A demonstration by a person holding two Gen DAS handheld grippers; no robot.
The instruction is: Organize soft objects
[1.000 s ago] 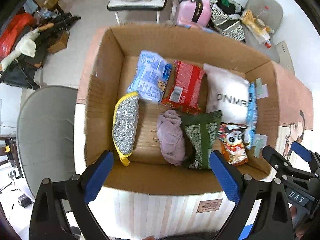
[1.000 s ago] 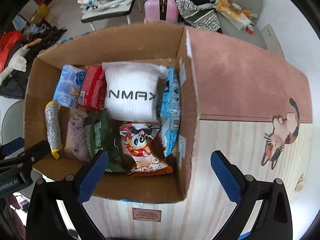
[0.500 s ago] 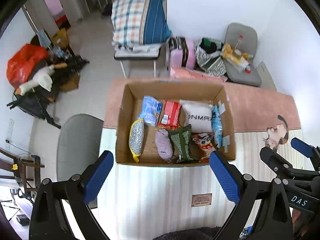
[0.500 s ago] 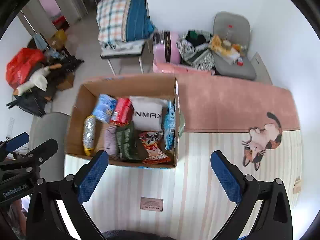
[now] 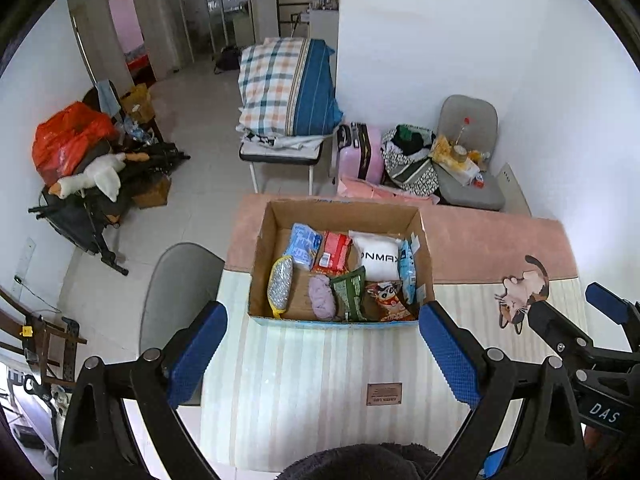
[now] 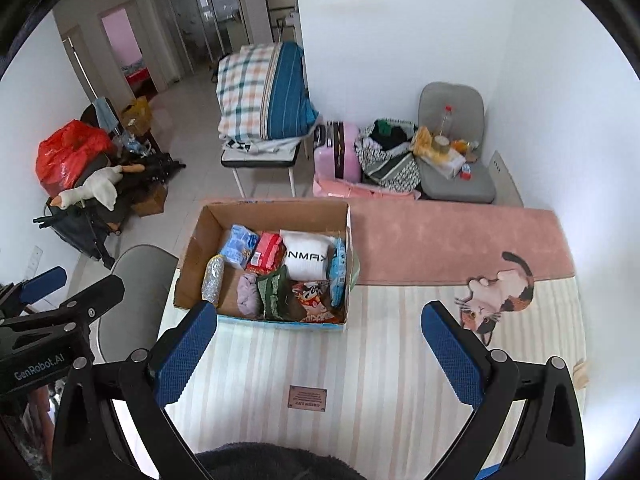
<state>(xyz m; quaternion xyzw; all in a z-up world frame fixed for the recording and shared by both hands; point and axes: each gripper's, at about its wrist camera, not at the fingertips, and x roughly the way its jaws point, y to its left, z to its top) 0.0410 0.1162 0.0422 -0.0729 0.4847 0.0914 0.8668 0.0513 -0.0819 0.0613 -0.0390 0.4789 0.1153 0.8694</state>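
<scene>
While held high above the floor, left gripper (image 5: 322, 350) and right gripper (image 6: 319, 346) with jaws spread wide, grasping nothing. Below, spread flat: striped mat (image 6: 380, 360) with cat print (image 6: 498, 294), edged by pink rug (image 6: 440, 240). Resting across both: open cardboard box (image 5: 264, 248), packed with soft goods. Inside, at back: white pillow pack (image 5: 378, 258), beside red packet (image 5: 336, 250) and blue packet (image 5: 304, 244). In front: silver sponge (image 5: 280, 288), lilac cloth (image 5: 322, 300), green pouch (image 5: 350, 296), cartoon snack bag (image 5: 390, 300).
</scene>
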